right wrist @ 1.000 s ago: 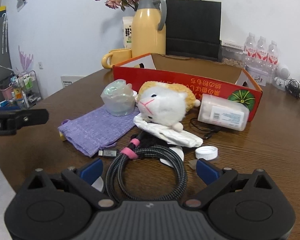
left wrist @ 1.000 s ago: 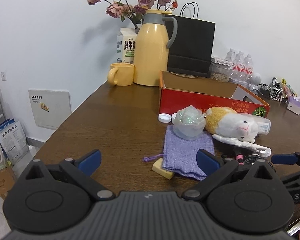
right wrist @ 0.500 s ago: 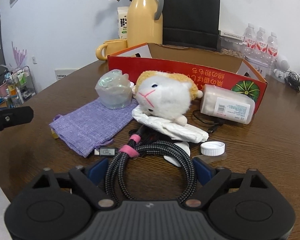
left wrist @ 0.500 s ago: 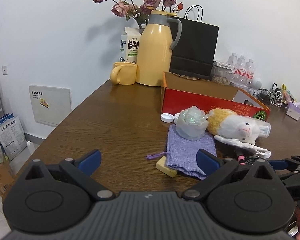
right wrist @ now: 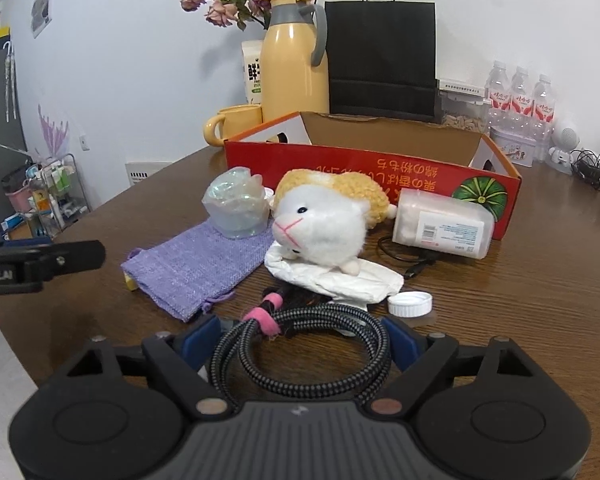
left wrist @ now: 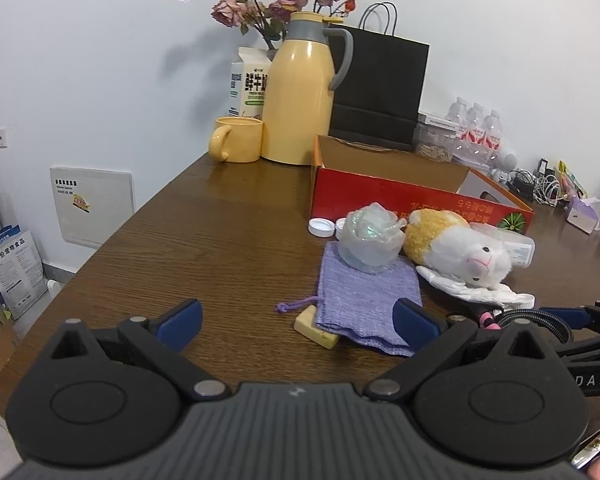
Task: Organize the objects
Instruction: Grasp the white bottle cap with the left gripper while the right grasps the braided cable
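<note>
A coiled black braided cable [right wrist: 300, 344] with a pink tie lies on the brown table [right wrist: 520, 292] between the blue pads of my right gripper [right wrist: 300, 340]. Its jaws are closing, with the pads right at the coil's sides. Beyond it lie a white cloth [right wrist: 340, 280], a plush sheep [right wrist: 324, 220], a purple pouch [right wrist: 196, 264], an iridescent plastic cup [right wrist: 236, 208], a swab tub [right wrist: 444, 228] and a white cap [right wrist: 410, 304]. The open red cardboard box [right wrist: 360, 164] stands behind. My left gripper [left wrist: 296, 320] is open and empty, near a yellow block [left wrist: 314, 330] and the pouch [left wrist: 364, 296].
A yellow thermos [left wrist: 300, 100], yellow mug [left wrist: 238, 139], milk carton [left wrist: 248, 80], dried roses and a black paper bag [left wrist: 380, 92] stand at the back. Water bottles [right wrist: 520, 96] and tangled chargers [right wrist: 592, 168] sit far right. The table edge curves away at left.
My right gripper has come down and forward around the cable coil, and its jaws have narrowed. The left gripper has stayed where it was.
</note>
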Demonstrator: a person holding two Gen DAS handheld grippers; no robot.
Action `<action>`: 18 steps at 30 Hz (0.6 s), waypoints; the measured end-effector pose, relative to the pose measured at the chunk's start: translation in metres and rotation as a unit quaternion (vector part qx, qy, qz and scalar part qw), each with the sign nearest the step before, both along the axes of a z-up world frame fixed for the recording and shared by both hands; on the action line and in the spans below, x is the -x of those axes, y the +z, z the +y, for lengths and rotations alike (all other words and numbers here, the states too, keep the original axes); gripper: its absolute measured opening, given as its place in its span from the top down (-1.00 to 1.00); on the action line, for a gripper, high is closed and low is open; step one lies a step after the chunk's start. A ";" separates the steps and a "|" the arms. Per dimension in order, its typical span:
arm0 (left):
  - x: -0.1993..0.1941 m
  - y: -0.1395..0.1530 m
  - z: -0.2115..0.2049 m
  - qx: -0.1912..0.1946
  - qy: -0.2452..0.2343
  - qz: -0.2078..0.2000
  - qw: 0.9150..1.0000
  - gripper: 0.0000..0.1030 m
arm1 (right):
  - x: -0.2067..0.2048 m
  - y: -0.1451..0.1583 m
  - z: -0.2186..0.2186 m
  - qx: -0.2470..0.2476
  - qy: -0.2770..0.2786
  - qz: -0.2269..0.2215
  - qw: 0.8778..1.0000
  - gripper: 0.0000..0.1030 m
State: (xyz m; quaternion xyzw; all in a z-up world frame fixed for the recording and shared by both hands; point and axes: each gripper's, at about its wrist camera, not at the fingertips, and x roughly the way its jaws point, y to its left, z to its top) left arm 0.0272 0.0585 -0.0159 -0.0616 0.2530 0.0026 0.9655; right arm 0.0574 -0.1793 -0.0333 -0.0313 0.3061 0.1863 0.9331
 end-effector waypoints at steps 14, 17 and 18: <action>-0.002 -0.006 -0.015 -0.005 -0.023 0.013 1.000 -1.00 | 0.000 -0.013 -0.021 0.028 -0.007 0.021 0.999 -0.73; -0.002 -0.007 -0.019 -0.006 -0.028 0.014 0.999 -1.00 | 0.000 -0.015 -0.018 0.037 -0.003 0.020 0.999 -0.83; -0.002 -0.007 -0.020 -0.006 -0.029 0.015 0.999 -1.00 | -0.001 -0.016 -0.018 0.038 -0.002 0.021 0.999 -0.90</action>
